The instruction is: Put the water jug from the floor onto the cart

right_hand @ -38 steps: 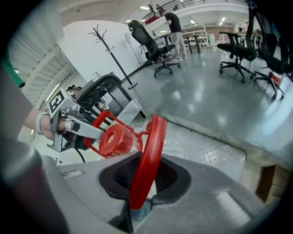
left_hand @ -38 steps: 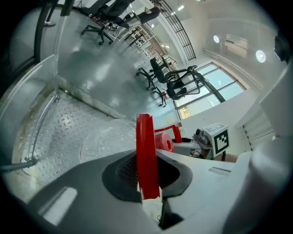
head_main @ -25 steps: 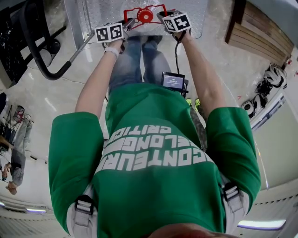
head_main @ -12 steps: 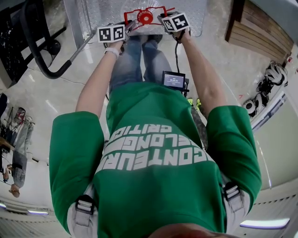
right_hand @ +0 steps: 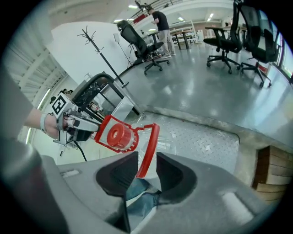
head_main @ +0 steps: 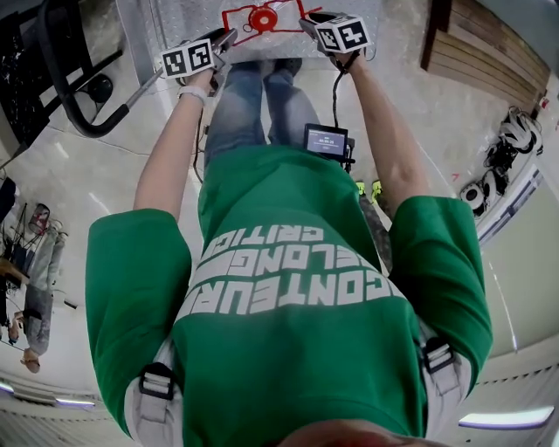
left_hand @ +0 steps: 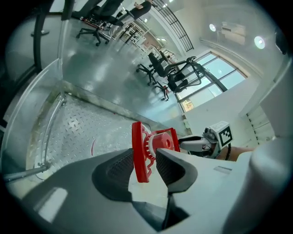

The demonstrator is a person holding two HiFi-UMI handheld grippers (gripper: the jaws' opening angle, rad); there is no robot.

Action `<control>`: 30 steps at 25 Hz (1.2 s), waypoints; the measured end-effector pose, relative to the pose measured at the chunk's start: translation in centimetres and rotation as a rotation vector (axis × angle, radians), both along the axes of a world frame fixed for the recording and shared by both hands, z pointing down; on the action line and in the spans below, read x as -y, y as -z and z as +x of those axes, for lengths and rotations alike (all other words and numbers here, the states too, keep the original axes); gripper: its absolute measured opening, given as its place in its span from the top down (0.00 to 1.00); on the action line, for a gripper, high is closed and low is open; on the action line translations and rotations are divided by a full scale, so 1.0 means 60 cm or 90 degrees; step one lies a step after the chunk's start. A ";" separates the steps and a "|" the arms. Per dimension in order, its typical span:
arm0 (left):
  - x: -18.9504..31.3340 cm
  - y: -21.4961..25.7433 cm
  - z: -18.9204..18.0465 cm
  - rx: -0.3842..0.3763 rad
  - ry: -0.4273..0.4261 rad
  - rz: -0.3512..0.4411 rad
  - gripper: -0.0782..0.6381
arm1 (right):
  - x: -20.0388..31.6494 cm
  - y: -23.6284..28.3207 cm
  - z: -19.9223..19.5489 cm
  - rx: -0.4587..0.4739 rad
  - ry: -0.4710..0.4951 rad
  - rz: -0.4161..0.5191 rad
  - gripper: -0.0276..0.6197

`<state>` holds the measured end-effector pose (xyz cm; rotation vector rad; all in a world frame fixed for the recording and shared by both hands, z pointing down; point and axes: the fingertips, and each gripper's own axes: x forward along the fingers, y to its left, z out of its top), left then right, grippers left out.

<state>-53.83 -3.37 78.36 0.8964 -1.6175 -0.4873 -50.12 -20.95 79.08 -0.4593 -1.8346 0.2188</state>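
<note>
The water jug, clear with a red cap (head_main: 262, 17) and a red carrying handle (left_hand: 137, 155), stands on the cart's checker-plate deck (left_hand: 82, 128). My left gripper (left_hand: 146, 157) has one side of the handle between its jaws; they have just been opening, and the pads no longer press on it. My right gripper (right_hand: 146, 160) straddles the handle's other side (right_hand: 149, 148), its jaws also just opened, with gaps on both sides. In the head view the left gripper (head_main: 229, 37) and right gripper (head_main: 306, 19) flank the cap. The jug's body is mostly hidden.
The cart's black push handle (head_main: 65, 96) curves at the left and a thin rail (left_hand: 46, 132) edges the deck. Wooden boards (right_hand: 270, 169) lie to the right of the cart. Office chairs (right_hand: 247, 27) and a coat stand (right_hand: 98, 50) stand farther off on the polished floor.
In the head view both grippers have drawn apart, the left one leftward and the right one rightward, away from the red handle. The jug sits a little higher in the picture.
</note>
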 end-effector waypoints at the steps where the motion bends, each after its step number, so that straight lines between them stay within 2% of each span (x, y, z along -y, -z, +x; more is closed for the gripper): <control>1: -0.005 0.006 0.000 0.006 0.007 -0.002 0.69 | 0.005 0.012 0.001 0.013 -0.003 -0.001 0.79; 8: -0.021 0.078 0.012 0.060 0.055 0.005 0.72 | 0.043 0.112 0.014 0.125 0.011 0.018 0.80; 12: -0.012 0.146 0.023 0.100 0.081 0.043 0.76 | 0.060 0.172 0.025 0.183 0.014 0.021 0.93; 13: -0.007 0.164 0.028 0.114 0.081 0.053 0.78 | 0.064 0.188 0.028 0.199 0.016 0.024 0.96; 17: 0.014 0.252 0.042 0.181 0.072 0.089 0.88 | 0.078 0.254 0.043 0.264 0.032 0.040 0.97; 22: 0.037 0.359 0.063 0.255 0.060 0.146 0.88 | 0.077 0.359 0.068 0.357 0.069 0.039 0.97; 30: 0.043 0.502 0.069 0.404 0.019 0.183 0.88 | 0.078 0.495 0.084 0.458 0.092 0.058 0.97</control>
